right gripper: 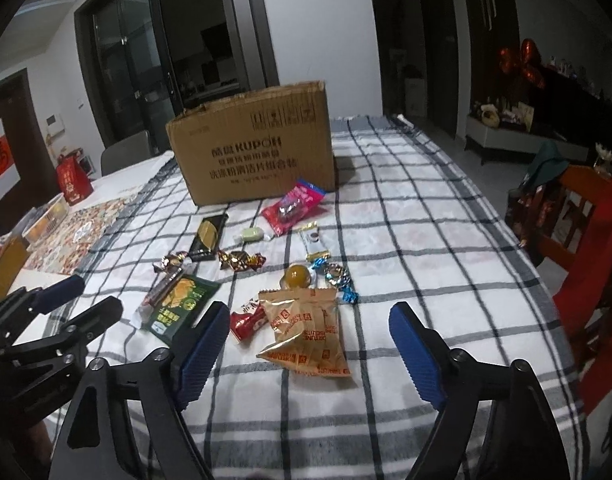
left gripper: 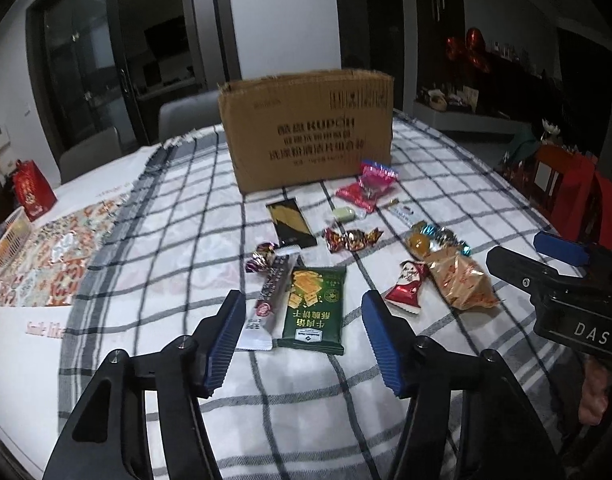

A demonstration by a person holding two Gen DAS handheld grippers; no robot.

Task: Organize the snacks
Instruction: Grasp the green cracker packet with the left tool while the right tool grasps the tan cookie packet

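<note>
Snacks lie scattered on a checked tablecloth in front of a cardboard box, also in the right wrist view. My left gripper is open and empty, just above a green cracker packet and a long brown bar. My right gripper is open and empty, around a gold biscuit bag; the gripper also shows at the right of the left wrist view. A small red packet, a black-gold bar, a red candy bag and wrapped sweets lie farther off.
A red gift bag and a basket stand at the table's far left. A red chair stands at the right edge. The cloth to the right of the snacks is bare.
</note>
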